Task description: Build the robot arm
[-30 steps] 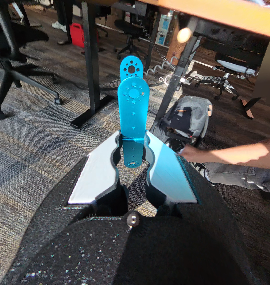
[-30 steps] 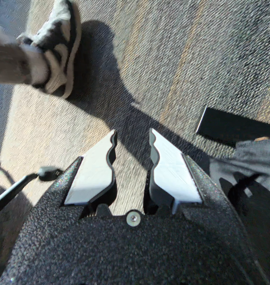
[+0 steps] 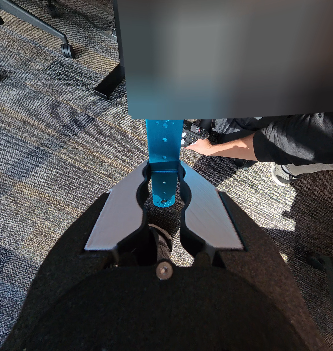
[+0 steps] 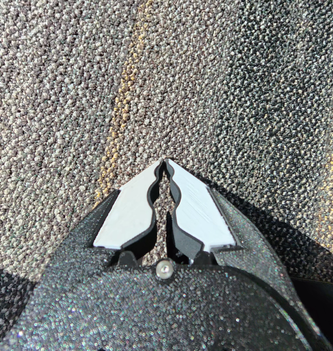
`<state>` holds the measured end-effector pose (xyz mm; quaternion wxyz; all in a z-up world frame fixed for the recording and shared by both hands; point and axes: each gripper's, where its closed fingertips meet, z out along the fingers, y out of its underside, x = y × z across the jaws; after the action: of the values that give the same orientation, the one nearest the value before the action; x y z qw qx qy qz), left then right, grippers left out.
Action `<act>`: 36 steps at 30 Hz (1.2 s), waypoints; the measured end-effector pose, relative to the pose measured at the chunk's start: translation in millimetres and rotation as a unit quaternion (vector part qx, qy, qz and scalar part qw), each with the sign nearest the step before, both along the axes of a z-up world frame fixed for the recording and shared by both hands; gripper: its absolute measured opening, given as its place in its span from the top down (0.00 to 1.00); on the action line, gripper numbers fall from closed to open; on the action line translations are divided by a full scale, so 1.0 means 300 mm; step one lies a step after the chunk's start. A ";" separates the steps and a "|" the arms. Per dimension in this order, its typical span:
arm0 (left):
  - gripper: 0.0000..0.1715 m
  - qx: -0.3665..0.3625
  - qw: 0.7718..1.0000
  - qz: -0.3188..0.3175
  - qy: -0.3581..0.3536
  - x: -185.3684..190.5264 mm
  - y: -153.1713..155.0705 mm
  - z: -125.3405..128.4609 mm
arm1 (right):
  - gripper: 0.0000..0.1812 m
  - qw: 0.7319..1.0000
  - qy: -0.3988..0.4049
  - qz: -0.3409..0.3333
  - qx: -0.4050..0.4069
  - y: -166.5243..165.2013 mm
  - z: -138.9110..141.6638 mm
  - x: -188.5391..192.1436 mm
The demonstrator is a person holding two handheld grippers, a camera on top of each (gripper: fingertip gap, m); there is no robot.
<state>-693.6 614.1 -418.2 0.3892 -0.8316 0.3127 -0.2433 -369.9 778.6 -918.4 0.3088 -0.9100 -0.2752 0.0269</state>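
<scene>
Under me is a big speckled carpet (image 3: 53,144). A desk leg (image 3: 112,79) and a chair wheel (image 3: 67,50) stand on it far off. Someone's hand (image 3: 201,147) holds a small black camera (image 3: 195,133) near my blue part. My left tongs (image 3: 164,167) squeeze a bent blue metal bracket (image 3: 163,144) at its fold. It looks stiff, thin, light and slippery, so the fold seems the best place to pinch. My right tongs (image 4: 164,161) are pinched tight on nothing I can see, close over the carpet.
</scene>
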 end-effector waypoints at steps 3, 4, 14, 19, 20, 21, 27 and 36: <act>0.85 0.003 1.000 -0.001 0.001 0.000 0.002 0.004 | 0.98 1.000 0.015 -0.010 -0.008 -0.001 0.005 0.001; 0.85 0.003 1.000 -0.001 0.001 -0.001 0.003 0.004 | 0.97 0.999 0.027 -0.016 -0.010 0.000 0.012 -0.001; 0.85 -0.004 1.000 -0.001 0.001 -0.009 0.009 -0.004 | 0.98 0.997 0.052 -0.041 -0.029 0.019 0.002 -0.013; 0.85 -0.002 1.000 -0.005 0.002 -0.006 0.010 -0.001 | 0.99 0.996 0.063 -0.049 -0.051 0.023 0.002 -0.013; 0.85 -0.002 1.000 -0.006 0.003 -0.006 0.010 -0.002 | 0.99 0.996 0.058 -0.046 -0.054 0.023 0.002 -0.013; 0.85 0.001 1.000 -0.006 0.004 -0.007 0.011 0.000 | 1.00 0.996 0.051 -0.039 -0.055 0.022 0.003 -0.013; 0.85 0.022 1.000 -0.004 0.015 -0.020 0.027 0.013 | 1.00 0.984 0.137 -0.073 -0.082 0.004 0.097 -0.019; 0.85 0.075 0.995 -0.001 0.060 -0.041 0.072 0.008 | 1.00 0.734 0.662 -0.102 -0.111 -0.062 0.734 -0.267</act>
<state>-705.9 635.7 -415.8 0.4303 -0.8130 0.3539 -0.1692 -450.0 760.0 -698.2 0.3106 -0.7124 0.0981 0.6216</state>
